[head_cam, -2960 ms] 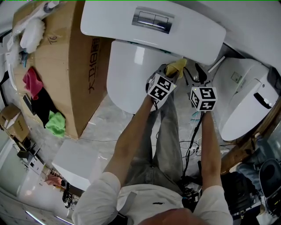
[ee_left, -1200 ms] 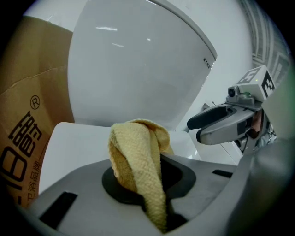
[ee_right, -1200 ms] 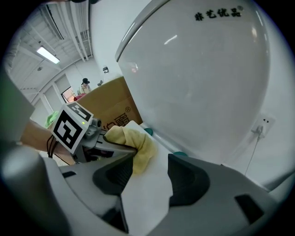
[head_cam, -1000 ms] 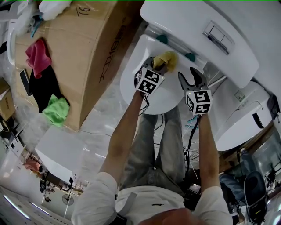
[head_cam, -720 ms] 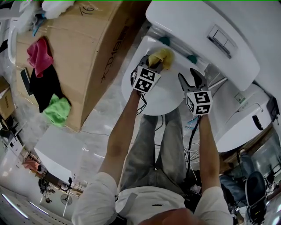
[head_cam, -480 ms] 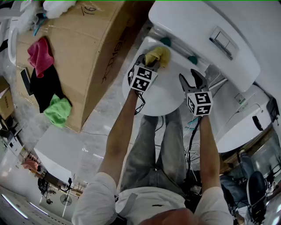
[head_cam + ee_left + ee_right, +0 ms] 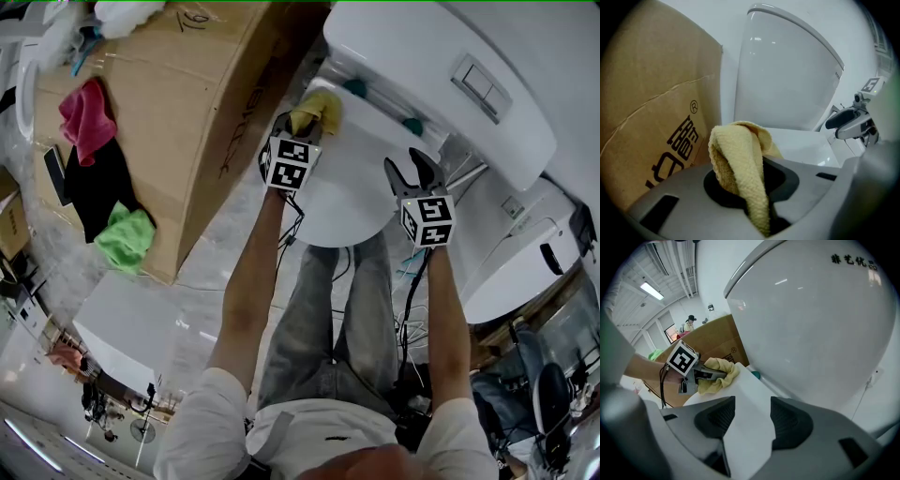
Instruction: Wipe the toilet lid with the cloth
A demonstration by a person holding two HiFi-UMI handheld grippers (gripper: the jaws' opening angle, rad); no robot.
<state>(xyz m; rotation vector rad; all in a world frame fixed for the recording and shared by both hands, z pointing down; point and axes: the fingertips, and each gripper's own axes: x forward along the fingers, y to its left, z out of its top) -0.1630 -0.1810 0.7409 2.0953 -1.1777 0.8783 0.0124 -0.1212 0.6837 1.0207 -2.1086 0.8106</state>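
Note:
The white toilet lid (image 7: 361, 183) lies closed in front of the cistern (image 7: 441, 66). My left gripper (image 7: 305, 127) is shut on a yellow cloth (image 7: 317, 111) and presses it on the lid's far left edge, next to the cardboard box. In the left gripper view the cloth (image 7: 740, 168) bulges out between the jaws. My right gripper (image 7: 412, 175) hangs open over the lid's right side with nothing in it. The right gripper view shows the lid (image 7: 745, 427) between its jaws, and the left gripper with the cloth (image 7: 719, 373) beyond.
A large cardboard box (image 7: 178, 103) stands close to the toilet's left. Pink (image 7: 84, 108), black and green (image 7: 127, 239) cloths lie further left. A second white toilet (image 7: 511, 262) sits at the right. Cables (image 7: 412, 309) trail on the floor by the person's legs.
My left gripper has slid the yellow cloth leftward and away over the lid, from the middle back toward its far left edge. The right gripper has hardly moved.

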